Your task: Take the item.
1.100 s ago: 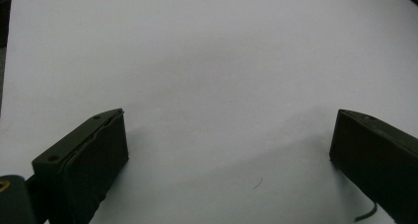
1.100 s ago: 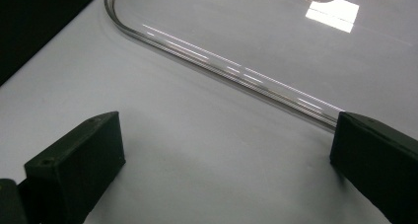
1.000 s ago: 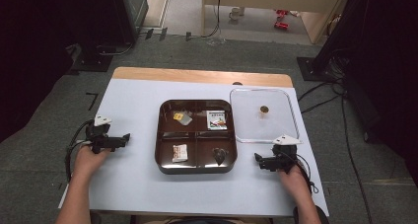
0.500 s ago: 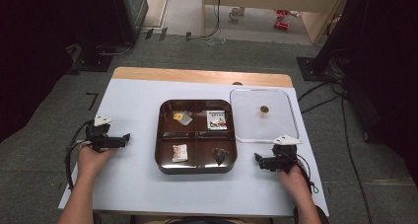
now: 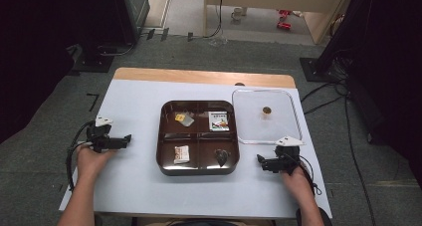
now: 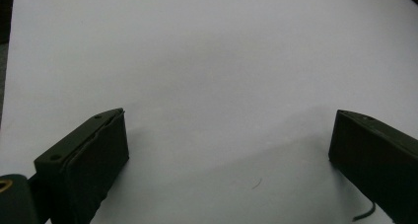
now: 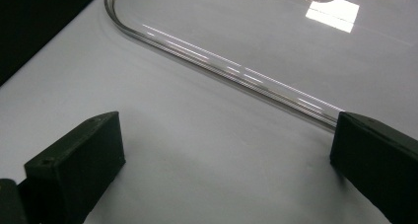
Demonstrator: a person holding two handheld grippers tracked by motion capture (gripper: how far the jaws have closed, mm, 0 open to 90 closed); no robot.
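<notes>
High view: brown four-compartment tray (image 5: 198,169) at table (image 5: 134,96) centre, clear lid (image 5: 249,117) just right of it; left gripper (image 5: 119,140) and right gripper (image 5: 263,161) flank the tray, both empty.
Left gripper view: jaws wide apart over bare table.
Right gripper view: jaws wide apart, lid rim close ahead.
</notes>
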